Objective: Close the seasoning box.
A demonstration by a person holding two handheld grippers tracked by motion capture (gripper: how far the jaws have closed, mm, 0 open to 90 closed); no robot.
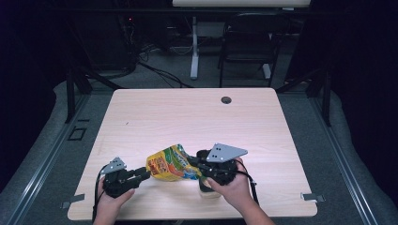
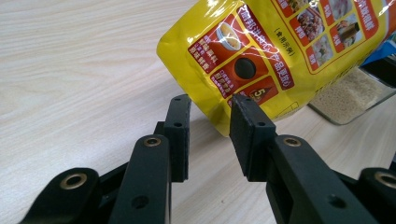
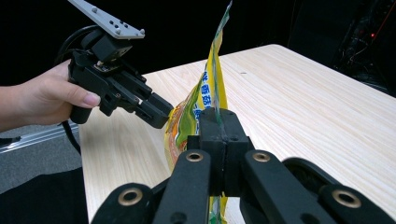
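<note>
From above, I hold the yellow pouch (image 1: 171, 164) tilted over the worktop (image 1: 187, 117), between my left claw (image 1: 143, 175) and my right claw (image 1: 196, 164), above a small container (image 1: 209, 190) near the front edge.

In the left gripper view, my left claw (image 2: 210, 116) is open, its jaws on both sides of the pouch's bottom corner (image 2: 219, 119), not yet pressing. A clear container of pale grains (image 2: 350, 95) stands behind.

In the right gripper view, my right claw (image 3: 219, 122) is closed tight on the pouch edge (image 3: 212, 84). I think that if the left claw closes badly, the smooth foil can slip out and grains can spill.
</note>
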